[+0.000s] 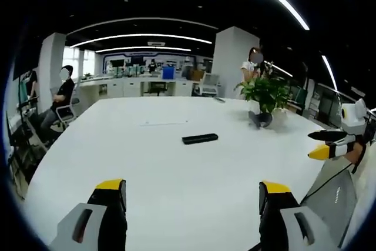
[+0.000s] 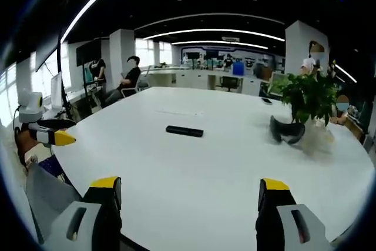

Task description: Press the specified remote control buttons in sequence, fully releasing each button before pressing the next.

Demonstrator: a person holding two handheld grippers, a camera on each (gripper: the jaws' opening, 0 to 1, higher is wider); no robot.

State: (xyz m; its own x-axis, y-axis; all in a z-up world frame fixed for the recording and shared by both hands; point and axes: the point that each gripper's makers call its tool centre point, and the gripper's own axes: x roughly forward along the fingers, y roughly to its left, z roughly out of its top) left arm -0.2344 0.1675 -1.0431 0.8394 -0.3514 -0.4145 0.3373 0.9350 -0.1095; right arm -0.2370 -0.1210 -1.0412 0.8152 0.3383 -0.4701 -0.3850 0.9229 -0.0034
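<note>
An open-plan office with long curved ceiling lights, white pillars and desks at the back surrounds a large white table [image 1: 176, 163] that fills the foreground. Near the table's middle lies a slim black remote control [image 1: 200, 139], flat and alone, well away from both grippers; in the right gripper view the remote [image 2: 184, 131] sits left of centre. A potted green plant [image 1: 265, 94] stands toward the table's far right side, with a dark rounded object [image 2: 286, 130] at its base. The left gripper [image 1: 192, 195] hovers over the near table with its yellow-tipped black jaws spread wide and nothing between them. The right gripper [image 2: 190, 193] likewise has its jaws wide apart, holding nothing. A person [image 1: 60, 101] sits on a chair at the far left, and another person [image 1: 251, 69] stands behind the plant.
</note>
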